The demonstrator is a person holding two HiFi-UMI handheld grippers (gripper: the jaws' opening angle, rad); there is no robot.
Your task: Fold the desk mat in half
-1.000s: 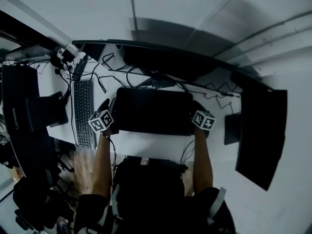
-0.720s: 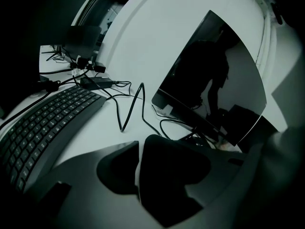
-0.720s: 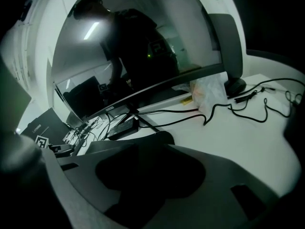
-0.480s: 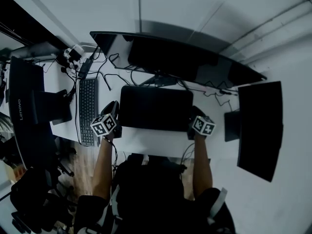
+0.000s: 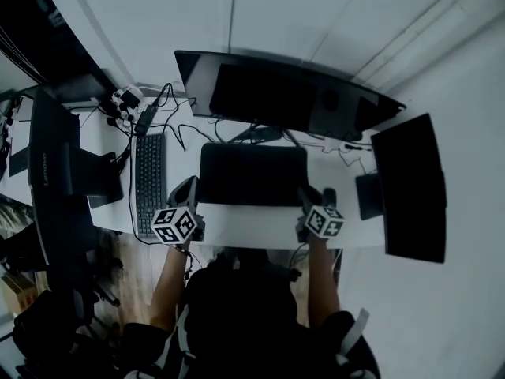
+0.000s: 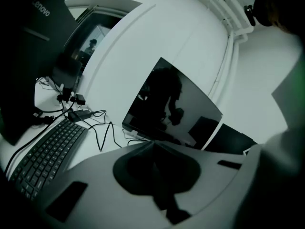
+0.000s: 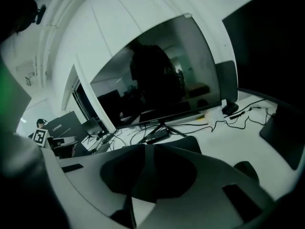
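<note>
Folding has only just begun. The desk mat (image 5: 252, 172) lies dark on the white counter (image 5: 252, 229) in front of the wide monitor (image 5: 276, 93), most of it flat, with the keyboard (image 5: 148, 184) near its left edge. The left gripper (image 6: 153, 145) sits by the mat's near-left corner and the right gripper (image 7: 144, 147) by its near-right corner.

The left fingers (image 6: 86, 171) are clenched tight together, and no view shows whether any of the mat is caught in them. The right fingers (image 7: 224, 175) grasp a dark sheet that runs up between them, seemingly the mat's near-right corner raised off the counter. Both pairs have just been closing.

The step in hand looks like taking hold of the near edge. The next move calls for lifting both corners together and carrying them toward the monitor until the near edge meets the far edge, keeping the sides level so the fold runs straight.

A second ago the grippers flanked the mat's sides. Now they sit nearer the person, at the near corners.
</note>
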